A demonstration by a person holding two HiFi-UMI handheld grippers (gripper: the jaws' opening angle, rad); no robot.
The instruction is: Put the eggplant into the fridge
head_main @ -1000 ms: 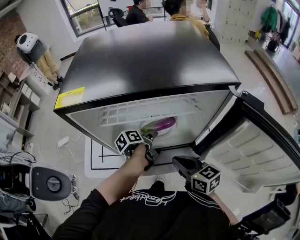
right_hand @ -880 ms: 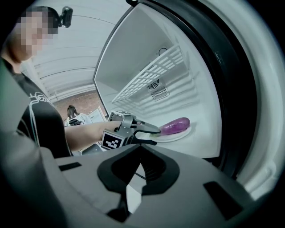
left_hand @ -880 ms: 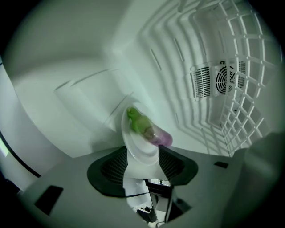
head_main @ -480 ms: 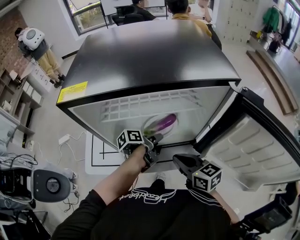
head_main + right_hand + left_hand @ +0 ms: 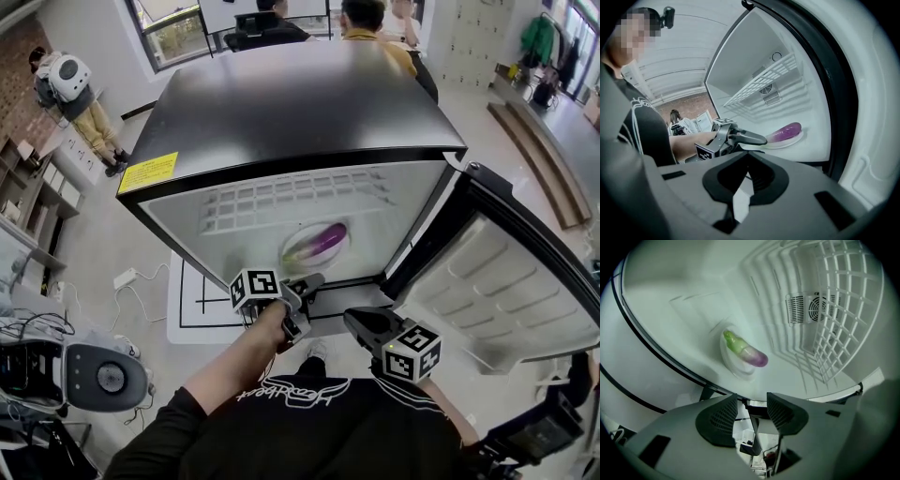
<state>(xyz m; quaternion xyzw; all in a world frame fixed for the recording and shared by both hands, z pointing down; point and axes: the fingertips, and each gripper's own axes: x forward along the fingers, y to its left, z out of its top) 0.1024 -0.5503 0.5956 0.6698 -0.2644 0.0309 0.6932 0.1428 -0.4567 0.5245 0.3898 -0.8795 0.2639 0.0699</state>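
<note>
The eggplant (image 5: 319, 242), purple with a green stem, lies on a white plate (image 5: 292, 255) on the floor of the open fridge (image 5: 300, 103). In the left gripper view the eggplant (image 5: 745, 350) rests on the plate (image 5: 736, 369), beyond the jaws. My left gripper (image 5: 305, 286) hovers at the fridge's front edge, open and empty, a short way from the plate. My right gripper (image 5: 361, 323) hangs lower, in front of the fridge, its jaws shut on nothing. The right gripper view shows the left gripper (image 5: 754, 138) beside the eggplant (image 5: 785, 132).
The fridge door (image 5: 506, 291) stands open at the right, its inner shelves facing me. A white wire shelf (image 5: 291, 206) spans the compartment above the plate. A white machine (image 5: 108, 375) and cables are on the floor at the left. People (image 5: 361, 19) sit behind the fridge.
My left gripper has drawn back from the plate toward the fridge's front edge, empty. The eggplant stays on the plate. The right gripper has kept still.
</note>
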